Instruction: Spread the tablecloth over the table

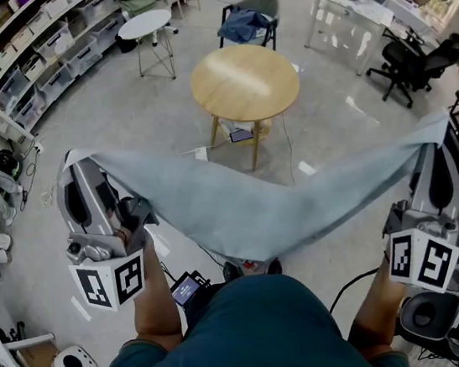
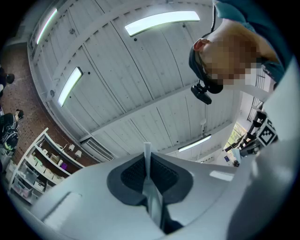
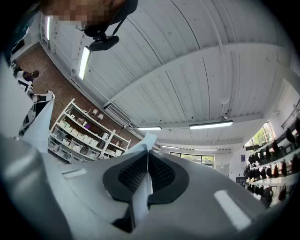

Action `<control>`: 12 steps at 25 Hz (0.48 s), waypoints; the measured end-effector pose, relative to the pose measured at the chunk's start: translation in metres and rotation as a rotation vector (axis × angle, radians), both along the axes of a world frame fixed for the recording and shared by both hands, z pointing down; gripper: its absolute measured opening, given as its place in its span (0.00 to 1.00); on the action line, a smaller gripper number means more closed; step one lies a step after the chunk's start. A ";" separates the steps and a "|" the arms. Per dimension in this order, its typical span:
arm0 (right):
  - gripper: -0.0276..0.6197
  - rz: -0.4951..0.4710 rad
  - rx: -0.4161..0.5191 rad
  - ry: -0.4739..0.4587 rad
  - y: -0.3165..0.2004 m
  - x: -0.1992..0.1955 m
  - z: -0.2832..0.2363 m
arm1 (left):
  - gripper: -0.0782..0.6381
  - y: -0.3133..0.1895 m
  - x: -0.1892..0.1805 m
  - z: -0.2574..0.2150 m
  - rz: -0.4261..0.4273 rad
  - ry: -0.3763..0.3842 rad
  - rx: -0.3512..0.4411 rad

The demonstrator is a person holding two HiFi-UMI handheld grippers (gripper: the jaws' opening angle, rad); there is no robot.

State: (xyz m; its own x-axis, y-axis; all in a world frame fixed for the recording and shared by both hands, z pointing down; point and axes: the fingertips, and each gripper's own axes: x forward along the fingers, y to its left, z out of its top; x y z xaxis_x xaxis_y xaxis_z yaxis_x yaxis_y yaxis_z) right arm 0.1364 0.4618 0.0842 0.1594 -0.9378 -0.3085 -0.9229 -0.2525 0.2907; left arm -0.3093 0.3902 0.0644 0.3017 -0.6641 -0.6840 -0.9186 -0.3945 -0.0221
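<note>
A pale blue-grey tablecloth (image 1: 249, 205) hangs stretched in the air between my two grippers, sagging in the middle. My left gripper (image 1: 74, 162) is shut on its left corner, and a thin strip of tablecloth (image 2: 149, 187) shows pinched between the jaws in the left gripper view. My right gripper (image 1: 441, 130) is shut on the right corner, with an edge of the tablecloth (image 3: 143, 187) clamped between its jaws. The round wooden table (image 1: 245, 83) stands on the floor beyond the cloth, bare on top. Both gripper views point up at the ceiling.
A small white round table (image 1: 145, 24) and a chair with blue clothing (image 1: 245, 22) stand behind the wooden table. Shelving (image 1: 40, 44) lines the left wall. A white desk (image 1: 358, 12) and black office chair (image 1: 416, 63) are at the right. A phone (image 1: 241, 135) lies under the table.
</note>
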 end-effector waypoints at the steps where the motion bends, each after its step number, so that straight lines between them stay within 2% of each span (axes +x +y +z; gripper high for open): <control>1: 0.06 0.003 0.003 -0.001 0.000 0.001 0.001 | 0.11 0.000 0.000 0.000 0.000 0.001 0.005; 12: 0.06 0.037 0.009 0.003 -0.012 -0.007 -0.002 | 0.11 -0.021 -0.022 0.000 0.004 0.023 0.014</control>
State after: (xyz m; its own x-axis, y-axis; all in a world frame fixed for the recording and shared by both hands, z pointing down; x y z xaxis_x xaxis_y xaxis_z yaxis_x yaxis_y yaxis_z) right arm 0.1298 0.4494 0.0818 0.1935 -0.9284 -0.3173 -0.9120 -0.2894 0.2906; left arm -0.3310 0.3689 0.0648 0.2884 -0.6531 -0.7002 -0.9174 -0.3979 -0.0067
